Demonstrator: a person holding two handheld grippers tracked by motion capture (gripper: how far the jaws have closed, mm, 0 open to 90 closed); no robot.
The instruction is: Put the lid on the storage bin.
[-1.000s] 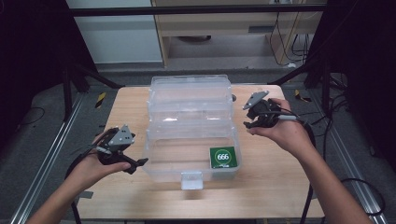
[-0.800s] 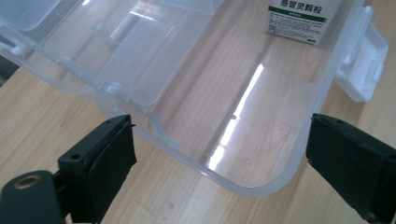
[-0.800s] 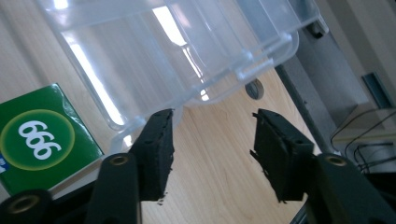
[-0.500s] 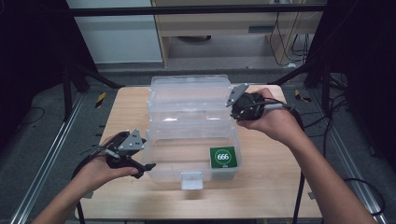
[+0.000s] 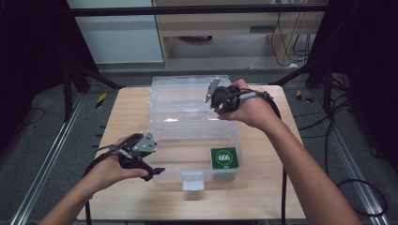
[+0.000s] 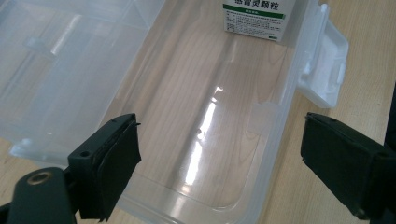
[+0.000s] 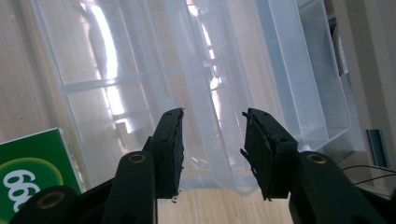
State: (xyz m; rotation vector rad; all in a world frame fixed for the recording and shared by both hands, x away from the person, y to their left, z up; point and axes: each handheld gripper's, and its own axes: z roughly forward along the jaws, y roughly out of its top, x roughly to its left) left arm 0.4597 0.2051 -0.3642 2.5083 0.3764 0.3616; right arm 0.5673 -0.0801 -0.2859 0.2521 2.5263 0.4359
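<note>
Clutter beyond the wooden table (image 5: 263, 187) comprised black frame posts, a pale cabinet across the upper centre of the high view, cables (image 5: 291, 33) hanging at upper right, and yellow-and-black tape marks on the grey floor at both sides. A clear plastic storage box (image 5: 187, 154) sat at mid-frame on the table, its hinged lid (image 5: 180, 96) laid open behind it toward the top of the frame, and a white latch (image 5: 193, 180) projected from its near wall. Inside the box, at its lower right corner, stood a green packet (image 5: 225, 158) marked "666"; in the left gripper view its white face (image 6: 254, 18) carried green Chinese print, too cropped to read fully. The left gripper (image 5: 148, 166), at lower left of the high view, sat beside the box's left end with its jaws spread wide and holding nothing. The right gripper (image 5: 215, 96), at upper right of centre, hovered over the lid's right edge; in the right gripper view (image 7: 212, 140) its jaws stood partly apart, with the lid's rim lying between them, contact not discernible.
</note>
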